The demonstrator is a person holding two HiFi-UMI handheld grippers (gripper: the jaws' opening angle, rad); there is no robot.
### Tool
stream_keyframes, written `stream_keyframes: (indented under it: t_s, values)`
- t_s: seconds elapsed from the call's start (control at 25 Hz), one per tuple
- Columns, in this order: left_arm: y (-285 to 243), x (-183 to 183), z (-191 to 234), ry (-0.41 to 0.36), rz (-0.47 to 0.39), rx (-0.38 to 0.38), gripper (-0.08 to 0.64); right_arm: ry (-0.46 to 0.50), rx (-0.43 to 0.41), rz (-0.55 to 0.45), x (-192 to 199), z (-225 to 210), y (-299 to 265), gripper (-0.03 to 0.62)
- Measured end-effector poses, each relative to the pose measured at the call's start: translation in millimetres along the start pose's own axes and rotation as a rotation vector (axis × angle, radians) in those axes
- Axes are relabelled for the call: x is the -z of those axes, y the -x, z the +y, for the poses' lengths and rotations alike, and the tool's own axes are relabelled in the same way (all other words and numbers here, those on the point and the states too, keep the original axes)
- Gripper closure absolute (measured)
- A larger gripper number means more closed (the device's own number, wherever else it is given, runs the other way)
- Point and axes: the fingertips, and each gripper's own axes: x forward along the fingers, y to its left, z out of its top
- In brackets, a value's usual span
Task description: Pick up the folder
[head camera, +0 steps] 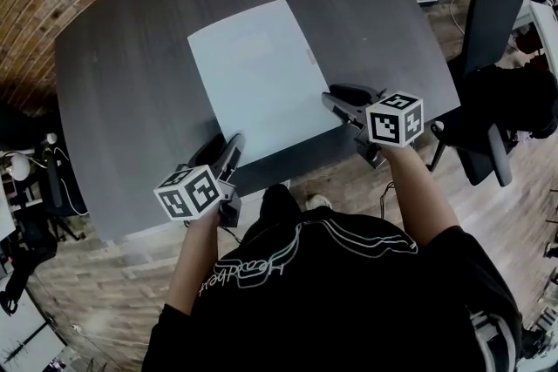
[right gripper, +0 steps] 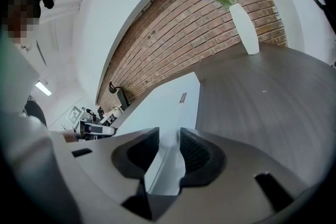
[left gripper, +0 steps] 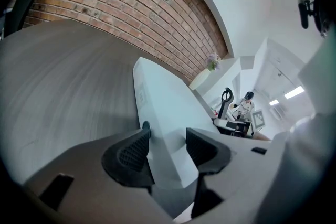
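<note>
One thing to lift: the folder point(head camera: 261, 74), pale, flat and closed, lying on the dark table point(head camera: 131, 100).
Where it lies: it stretches away ahead of both sets of fingers. One near corner sits between the left pair and the other near corner between the right pair.
Small label: on the folder's side edge, ahead of the right fingers point(right gripper: 182, 97).
Likely handling: light and thin. It is probably stiff enough to hold its shape near an edge, but would sag or flap in the middle if carried by one corner only. Its smooth face looks slippery.
Where to take hold: the two near corners, one pad above and one below, both sides closing together so the sheet rises level.
Left gripper point(left gripper: 167, 136): released, jaws well apart. The folder corner lies in the gap and the pads are not clamped on it.
Right gripper point(right gripper: 169, 136): jaws narrower, the folder's edge running between them. By the look of it they are not yet squeezing.
Risk: the lower pads must get under the sheet, and they may push it across the table instead.
</note>
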Motion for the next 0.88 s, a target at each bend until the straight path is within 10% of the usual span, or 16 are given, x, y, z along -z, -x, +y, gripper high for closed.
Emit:
stream_keyframes:
  t_s: [0.88]
  values:
    - [6.2,12.0,-2.5,0.013,-0.028,-0.015,0.364,-0.039,-0.032,0.007,14.2,8.0,9.0,0.503]
